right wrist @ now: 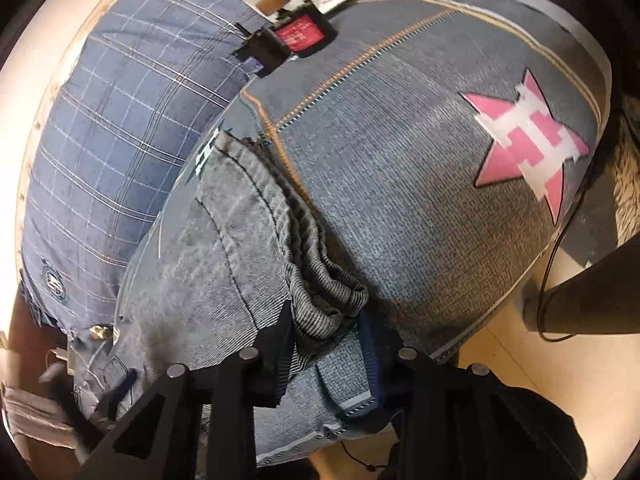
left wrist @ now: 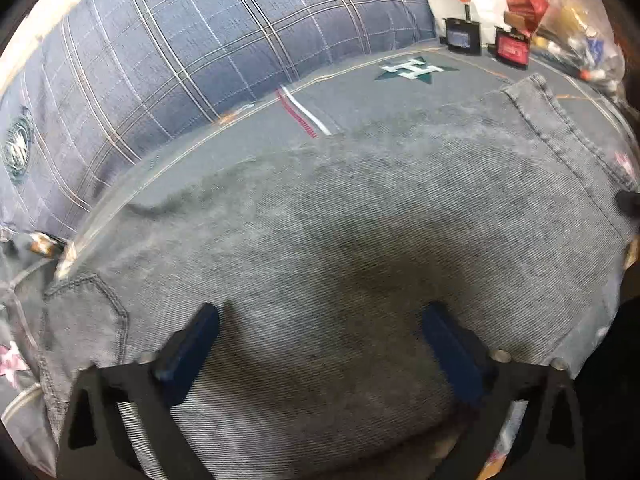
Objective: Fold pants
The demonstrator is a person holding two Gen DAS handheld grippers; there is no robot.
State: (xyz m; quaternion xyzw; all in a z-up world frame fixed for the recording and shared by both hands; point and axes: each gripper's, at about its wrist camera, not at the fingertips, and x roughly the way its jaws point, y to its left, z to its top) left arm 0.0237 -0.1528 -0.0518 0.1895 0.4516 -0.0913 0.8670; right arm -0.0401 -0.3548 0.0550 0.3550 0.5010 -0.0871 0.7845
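Bedspread [right wrist: 420,208] | left hand-held gripper [left wrist: 320,320] spread over pants [left wrist: 320,220] | right hand-held gripper [right wrist: 326,340] pinching waistband [right wrist: 320,288]

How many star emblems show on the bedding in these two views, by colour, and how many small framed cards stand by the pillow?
Pink star emblem: 1
Green star emblem: 1
Blue framed card: 1
Red framed card: 1
Total: 4
A further pink star may sit at the left wrist view's edge, too cut off to count.
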